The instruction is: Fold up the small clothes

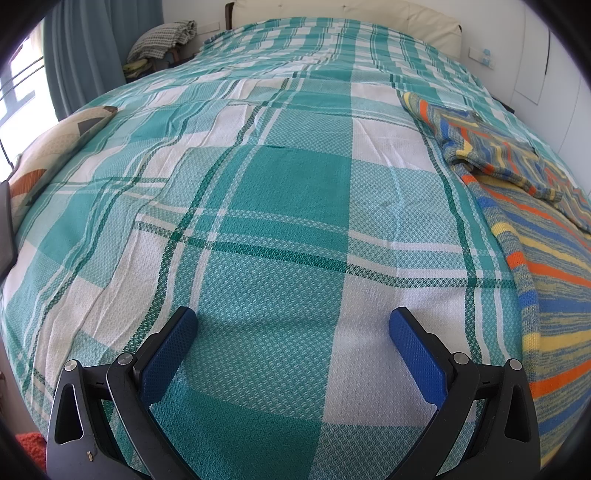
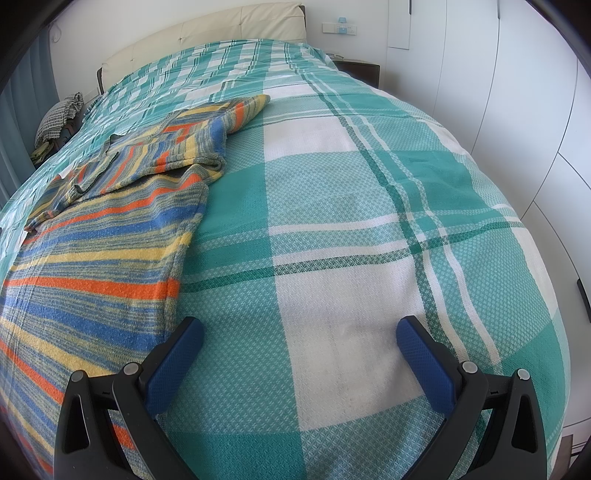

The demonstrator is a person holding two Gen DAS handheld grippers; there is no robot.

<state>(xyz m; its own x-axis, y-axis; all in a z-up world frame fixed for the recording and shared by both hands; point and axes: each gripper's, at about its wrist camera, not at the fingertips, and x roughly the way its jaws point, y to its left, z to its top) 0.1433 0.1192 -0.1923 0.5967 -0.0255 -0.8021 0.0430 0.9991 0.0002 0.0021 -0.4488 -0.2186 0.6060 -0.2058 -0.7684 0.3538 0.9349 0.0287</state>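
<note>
A striped knit garment [image 1: 535, 229] in blue, orange and yellow lies spread on the bed at the right of the left wrist view, and at the left of the right wrist view as the same garment [image 2: 96, 243]. One sleeve [image 2: 207, 129] is folded across its upper part. My left gripper [image 1: 293, 321] hovers open over bare bedspread, left of the garment. My right gripper [image 2: 300, 332] is open too, its left finger [image 2: 177, 358] close to the garment's edge; nothing is held.
The bed carries a teal and white plaid bedspread [image 1: 280, 192]. A patterned cushion [image 1: 55, 147] lies at the bed's left edge, folded cloths [image 1: 162, 37] sit on a stand by the curtain, a cream headboard [image 2: 207, 33] stands behind, and white wardrobe doors [image 2: 517, 110] run along the right.
</note>
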